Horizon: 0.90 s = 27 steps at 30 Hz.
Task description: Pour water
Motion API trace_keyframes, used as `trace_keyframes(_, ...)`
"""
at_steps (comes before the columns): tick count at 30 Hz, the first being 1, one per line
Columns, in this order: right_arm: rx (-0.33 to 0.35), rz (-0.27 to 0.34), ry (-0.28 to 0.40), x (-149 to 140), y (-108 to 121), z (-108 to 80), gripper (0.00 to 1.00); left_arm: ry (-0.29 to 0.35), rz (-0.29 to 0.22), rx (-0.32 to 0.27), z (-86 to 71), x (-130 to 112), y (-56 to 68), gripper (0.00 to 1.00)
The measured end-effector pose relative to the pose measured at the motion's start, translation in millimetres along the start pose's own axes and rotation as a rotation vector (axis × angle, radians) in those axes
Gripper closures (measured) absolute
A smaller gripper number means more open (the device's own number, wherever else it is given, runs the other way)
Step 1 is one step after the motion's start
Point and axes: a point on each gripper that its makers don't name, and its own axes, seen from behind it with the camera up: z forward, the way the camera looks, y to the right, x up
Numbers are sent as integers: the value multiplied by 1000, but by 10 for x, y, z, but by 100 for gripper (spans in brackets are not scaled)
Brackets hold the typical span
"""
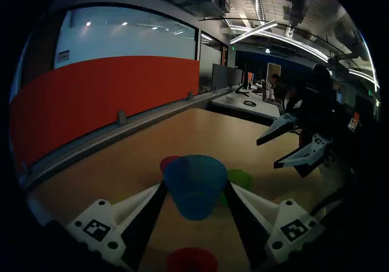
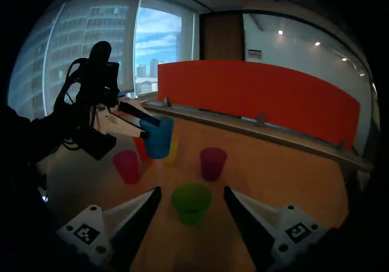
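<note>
My left gripper [image 1: 195, 190] is shut on a translucent blue cup [image 1: 195, 187], held upright above the wooden table [image 1: 194, 131]. In the right gripper view that blue cup [image 2: 158, 136] hangs in the left gripper [image 2: 151, 126] over a cluster of cups. My right gripper [image 2: 192, 196] is open, and a green cup [image 2: 191, 203] stands on the table between and just ahead of its fingers, apart from both. The right gripper [image 1: 266, 154] also appears at the right of the left gripper view, hovering with its jaws apart. I cannot see any water in the cups.
A magenta cup [image 2: 213, 163], a pink-red cup [image 2: 127, 166] and a yellow cup [image 2: 171, 150] stand on the table [image 2: 282, 179]. An orange partition [image 2: 262, 97] with a rail runs along the far table edge. Desks and a seated person [image 1: 277, 89] lie beyond.
</note>
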Motion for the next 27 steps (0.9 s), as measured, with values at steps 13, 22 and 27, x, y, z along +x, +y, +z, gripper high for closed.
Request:
trace_keyframes(13, -5, 9, 10, -13, -9, -7, 0, 69, -3, 17, -94, 136, 0, 16)
trace_keyframes(22, -9, 9, 8, -90, -22, 8, 1, 116, -9, 24, -155, 240, 6, 16)
trace_keyframes(27, -10, 11, 6, -127, -31, 23, 0, 137, -6, 33, -195, 277, 2, 16)
